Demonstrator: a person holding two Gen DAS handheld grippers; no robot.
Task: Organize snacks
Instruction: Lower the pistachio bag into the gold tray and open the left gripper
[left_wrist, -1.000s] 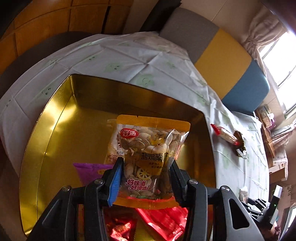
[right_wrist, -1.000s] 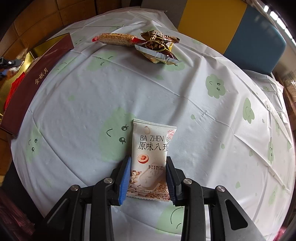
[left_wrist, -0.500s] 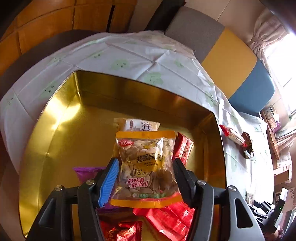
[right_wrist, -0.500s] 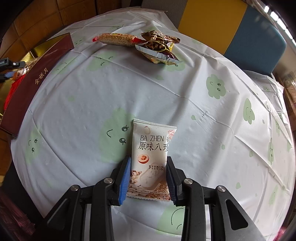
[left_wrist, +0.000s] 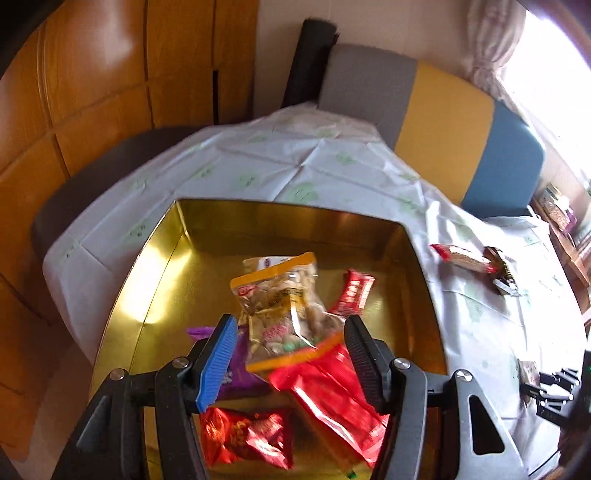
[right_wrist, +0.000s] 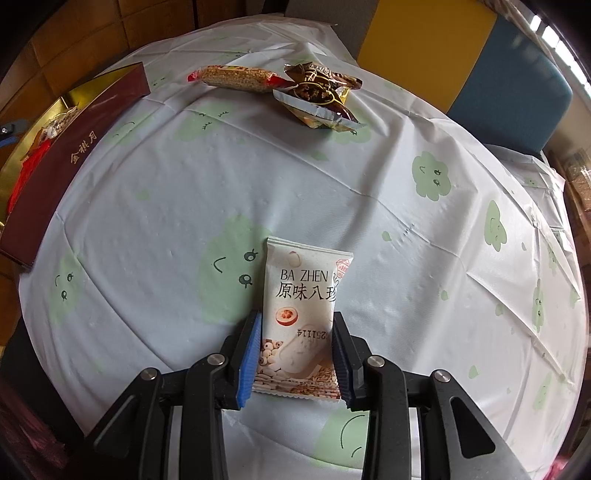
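A clear, orange-edged packet of seeds (left_wrist: 280, 291) lies tilted inside the gold tin (left_wrist: 288, 221), resting on other snacks. My left gripper (left_wrist: 289, 325) hovers just above it, open, and its pads do not touch the packet. Around it in the tin lie red packets (left_wrist: 332, 387), a purple packet (left_wrist: 240, 365) and a small red bar (left_wrist: 354, 291). On the tablecloth, my right gripper (right_wrist: 295, 321) is shut on the lower half of a white "BA ZHEN" packet (right_wrist: 303, 295) that lies flat.
A sesame bar (right_wrist: 236, 78) and brown foil wrappers (right_wrist: 317, 96) lie at the far side of the table. The tin's maroon side (right_wrist: 74, 158) stands at the left edge. A grey, yellow and blue bench (left_wrist: 443, 122) runs behind the table.
My left gripper opened, let go of the seed packet and drew back upward; the packet now lies tilted on the snacks in the tin. The right gripper and white packet have not moved.
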